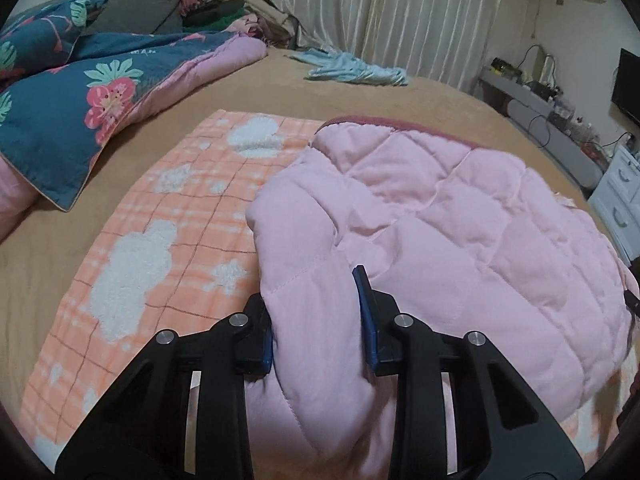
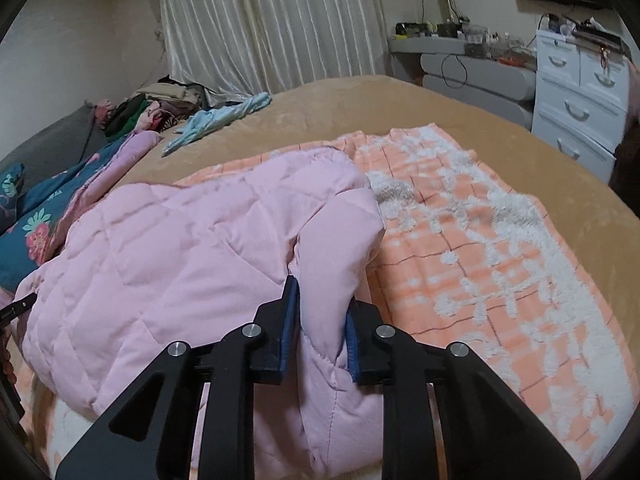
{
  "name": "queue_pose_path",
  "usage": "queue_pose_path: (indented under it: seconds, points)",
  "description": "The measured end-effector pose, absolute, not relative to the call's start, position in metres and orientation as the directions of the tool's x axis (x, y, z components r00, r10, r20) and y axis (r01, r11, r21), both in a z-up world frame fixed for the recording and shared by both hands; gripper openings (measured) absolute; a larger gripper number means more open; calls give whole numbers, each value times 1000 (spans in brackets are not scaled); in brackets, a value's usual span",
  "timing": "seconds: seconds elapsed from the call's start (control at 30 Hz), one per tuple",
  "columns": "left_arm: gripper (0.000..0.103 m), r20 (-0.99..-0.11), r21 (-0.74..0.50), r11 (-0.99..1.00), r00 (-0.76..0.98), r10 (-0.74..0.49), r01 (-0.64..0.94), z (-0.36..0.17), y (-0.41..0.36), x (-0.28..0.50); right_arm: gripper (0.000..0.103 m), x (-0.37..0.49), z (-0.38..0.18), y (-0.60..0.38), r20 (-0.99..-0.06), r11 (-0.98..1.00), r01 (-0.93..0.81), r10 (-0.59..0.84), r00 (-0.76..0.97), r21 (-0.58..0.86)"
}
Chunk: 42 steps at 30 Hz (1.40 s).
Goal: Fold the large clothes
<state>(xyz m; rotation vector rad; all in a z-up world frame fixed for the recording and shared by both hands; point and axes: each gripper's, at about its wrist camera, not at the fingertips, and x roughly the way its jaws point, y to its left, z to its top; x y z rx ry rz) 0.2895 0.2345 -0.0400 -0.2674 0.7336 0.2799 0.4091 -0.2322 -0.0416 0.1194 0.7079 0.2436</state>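
Left wrist view showed the left gripper [image 1: 316, 312] clamped on a thick fold of the pink quilted padded garment [image 1: 460, 216], which lay on the orange checked blanket with white fluffy patches [image 1: 160, 216]. Over on the right, the right gripper [image 2: 322, 312] pinched another fold of it, bed's tan cover [image 2: 360, 100] beneath.

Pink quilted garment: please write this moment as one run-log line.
left gripper: shut on pink quilted garment | right gripper: shut on it | under: orange blanket

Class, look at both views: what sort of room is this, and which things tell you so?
Most likely a home bedroom: a wide bed with a floral quilt, a white drawer unit by the wall, and long curtains behind.
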Motion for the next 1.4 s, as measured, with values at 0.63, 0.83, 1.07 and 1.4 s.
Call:
queue_pose_path:
  seconds: [0.63,0.83,1.07,1.4]
  points:
    - [49,-711,-102,914,671,209,-393,-46,233,287,82,423,-61,-241,-693,965,-122,252,676,232]
    - [84,-721,-113,907,661,207,-407,-40,230,273,94,404,-57,-260,-696,955,-75,262,668,288]
    - [94,-735,-160,891,653,180,-426,-45,227,247,97,378,-57,-269,-703,934,-38,293,648,355]
    - [94,-752,-232,860,645,137,-454,-54,227,212,99,347,-72,-273,-723,897,52,317,614,438]
